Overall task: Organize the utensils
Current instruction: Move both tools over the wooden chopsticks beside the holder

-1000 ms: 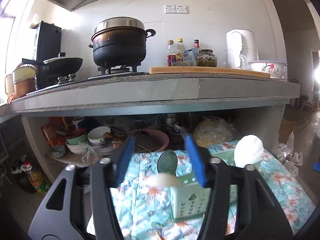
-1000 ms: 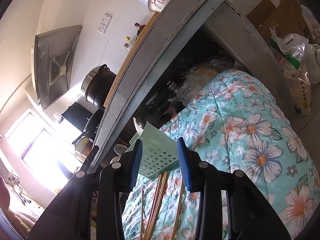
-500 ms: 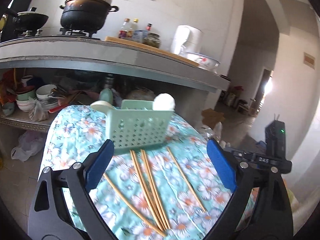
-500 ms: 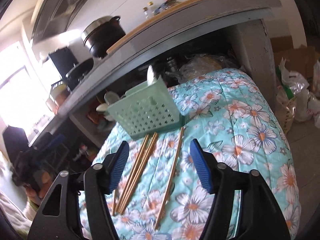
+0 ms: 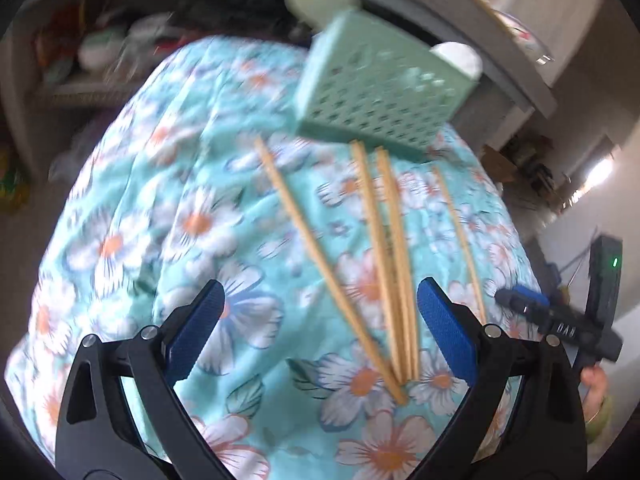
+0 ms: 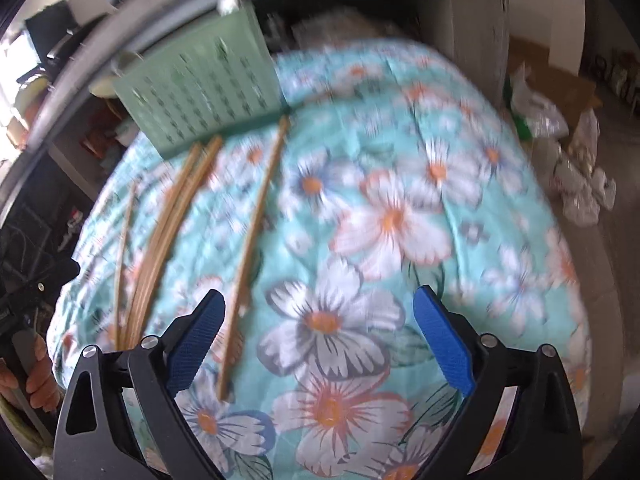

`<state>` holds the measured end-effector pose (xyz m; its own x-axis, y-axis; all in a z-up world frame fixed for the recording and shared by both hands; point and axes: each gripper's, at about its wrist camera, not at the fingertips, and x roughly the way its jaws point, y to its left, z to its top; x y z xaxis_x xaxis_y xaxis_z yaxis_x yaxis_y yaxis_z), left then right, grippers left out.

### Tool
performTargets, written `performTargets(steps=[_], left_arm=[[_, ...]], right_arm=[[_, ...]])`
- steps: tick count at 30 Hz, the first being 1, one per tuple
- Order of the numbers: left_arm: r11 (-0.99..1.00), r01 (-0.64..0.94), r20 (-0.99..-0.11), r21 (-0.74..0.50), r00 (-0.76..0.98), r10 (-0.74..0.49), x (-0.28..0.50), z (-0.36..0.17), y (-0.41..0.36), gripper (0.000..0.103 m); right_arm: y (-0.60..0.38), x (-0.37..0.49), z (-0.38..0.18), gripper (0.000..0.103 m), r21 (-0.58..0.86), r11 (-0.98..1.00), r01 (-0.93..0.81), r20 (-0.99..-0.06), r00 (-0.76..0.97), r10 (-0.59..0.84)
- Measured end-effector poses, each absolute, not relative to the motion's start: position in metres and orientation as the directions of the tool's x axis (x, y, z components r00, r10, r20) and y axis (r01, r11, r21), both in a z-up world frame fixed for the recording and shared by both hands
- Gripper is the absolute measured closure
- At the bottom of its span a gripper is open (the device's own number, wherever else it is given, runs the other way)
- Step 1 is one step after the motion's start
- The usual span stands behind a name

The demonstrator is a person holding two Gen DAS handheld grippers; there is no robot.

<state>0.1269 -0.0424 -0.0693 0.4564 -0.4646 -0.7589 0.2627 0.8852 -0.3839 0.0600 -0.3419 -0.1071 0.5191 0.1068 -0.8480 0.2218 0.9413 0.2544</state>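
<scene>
Several wooden chopsticks (image 5: 384, 248) lie loose on a floral cloth (image 5: 168, 216), fanned out in front of a green perforated basket (image 5: 376, 100) that holds white spoons (image 5: 456, 58). My left gripper (image 5: 320, 332) hangs over their near ends with its jaws opening wide; the ends show between the fingers, untouched. My right gripper (image 6: 320, 336) points down at the cloth (image 6: 400, 216), jaws also opening. One single chopstick (image 6: 252, 248) ends just inside its left finger, not gripped. The chopstick bundle (image 6: 172, 232) and the basket (image 6: 204, 92) lie further left.
A grey concrete counter edge (image 5: 516, 80) runs behind the basket, with a cluttered shelf of bowls (image 5: 100, 48) beneath. Plastic bags (image 6: 576, 184) and cardboard lie on the floor to the right. A person's hand (image 6: 36, 368) holds the other gripper at the left edge.
Both grippers tipped downward and dropped toward the cloth, so the views now look down on the chopsticks. Both sets of jaws spread much wider than a second ago.
</scene>
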Motion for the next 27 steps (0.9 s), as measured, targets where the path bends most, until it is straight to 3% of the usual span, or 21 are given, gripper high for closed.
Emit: performTargets(steps=[3, 10, 27], left_arm=[[0.88, 0.186, -0.78, -0.436, 0.41, -0.473, 0.136, -0.088, -0.029, 0.01], [0.824, 0.126, -0.715, -0.553, 0.436, -0.547, 0.136, -0.092, -0.013, 0.008], [0.843, 0.226, -0.742, -0.488, 0.401, -0.537, 0.138, -0.091, -0.023, 0.008]], right_arm=[[-0.338, 0.059, -0.109, 0.006, 0.244, 0.943, 0.225, -0.845, 0.527, 0.093], [-0.321, 0.063, -0.111, 0.006, 0.117, 0.973, 0.199, -0.87, 0.492, 0.004], [-0.336, 0.057, -0.106, 0.006, 0.232, 0.957, 0.176, -0.846, 0.521, 0.11]])
